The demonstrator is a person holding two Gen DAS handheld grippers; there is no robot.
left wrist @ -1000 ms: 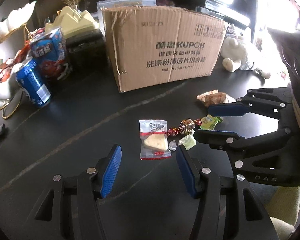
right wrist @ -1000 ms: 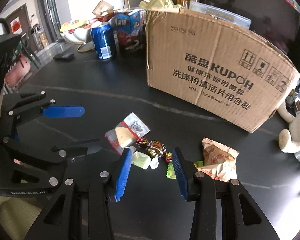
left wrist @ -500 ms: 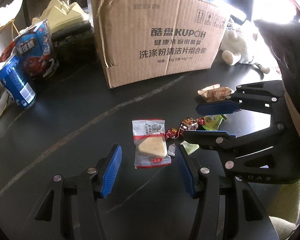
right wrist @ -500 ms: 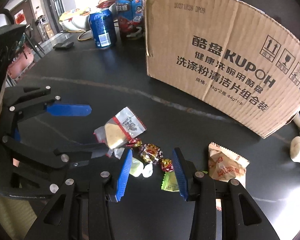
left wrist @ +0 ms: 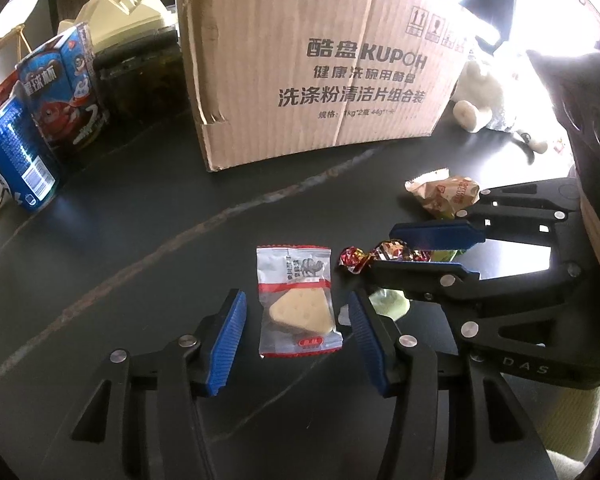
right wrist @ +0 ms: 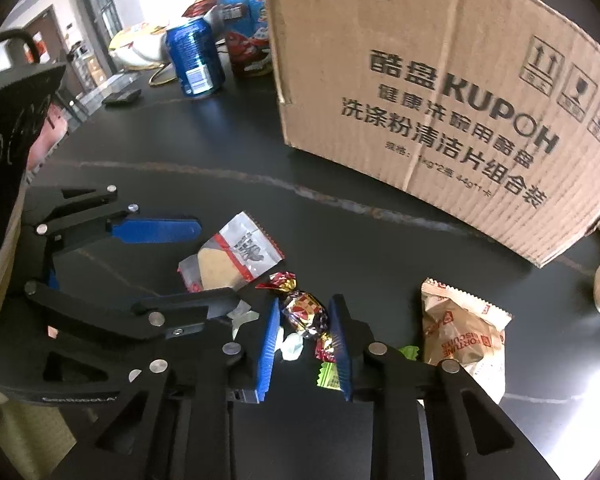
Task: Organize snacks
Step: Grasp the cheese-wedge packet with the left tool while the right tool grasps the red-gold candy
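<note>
Right gripper [right wrist: 305, 334], jaws closing around the foil-wrapped candy [right wrist: 303, 311] on the dark table [left wrist: 140, 208], apparently to lift it for sorting; left gripper [left wrist: 296, 336], jaws closing, straddled the cheese-biscuit packet [left wrist: 296, 300], not yet touching.

Carton [left wrist: 320, 80]: "KUPOH" in large print after two Chinese characters, Chinese lines below, date stamp "20271128 DP29" near top edge, handling symbols at upper right. Tan packet [right wrist: 460, 332]: "FORTUNE BISCUITS", seen upside down. Right claw [left wrist: 416, 256] body: "DAS". Left claw [right wrist: 216, 264] body: "GenRobot.AI".
</note>
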